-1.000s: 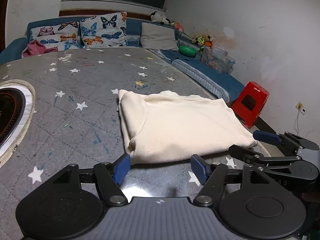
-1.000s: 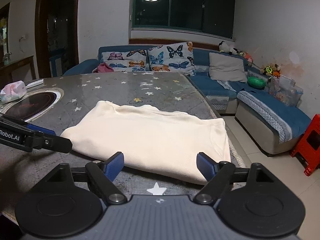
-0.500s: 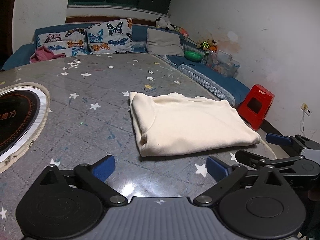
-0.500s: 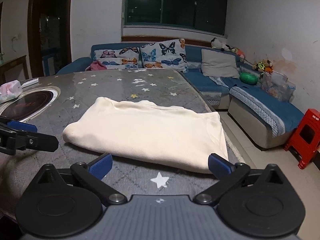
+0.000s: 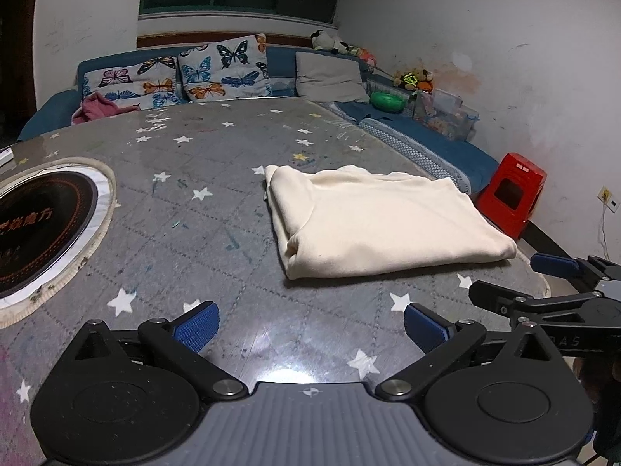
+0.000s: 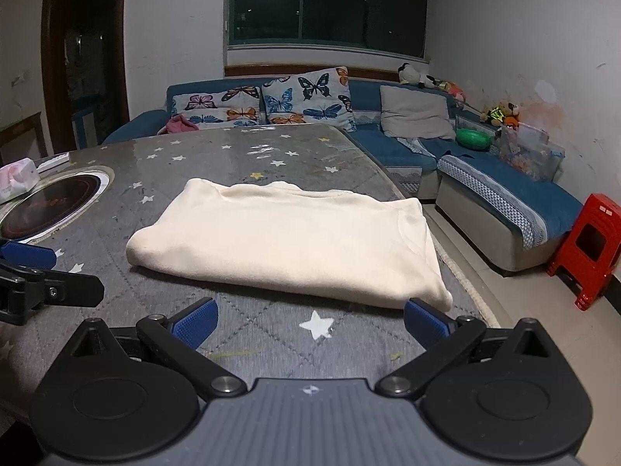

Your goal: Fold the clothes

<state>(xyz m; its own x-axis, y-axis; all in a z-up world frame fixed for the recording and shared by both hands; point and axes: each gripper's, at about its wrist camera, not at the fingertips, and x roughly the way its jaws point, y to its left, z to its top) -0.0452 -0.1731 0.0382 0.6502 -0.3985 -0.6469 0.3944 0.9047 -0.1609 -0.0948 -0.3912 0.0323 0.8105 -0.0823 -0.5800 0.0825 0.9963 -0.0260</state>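
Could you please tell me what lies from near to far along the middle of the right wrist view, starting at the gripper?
Right gripper with open blue pads → folded cream garment → grey star-patterned table → butterfly-print cushions on the blue sofa → dark window.

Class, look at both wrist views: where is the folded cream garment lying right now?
The folded cream garment lies flat on the star-patterned table, near its right-hand edge toward the blue sofa, just beyond both open grippers.
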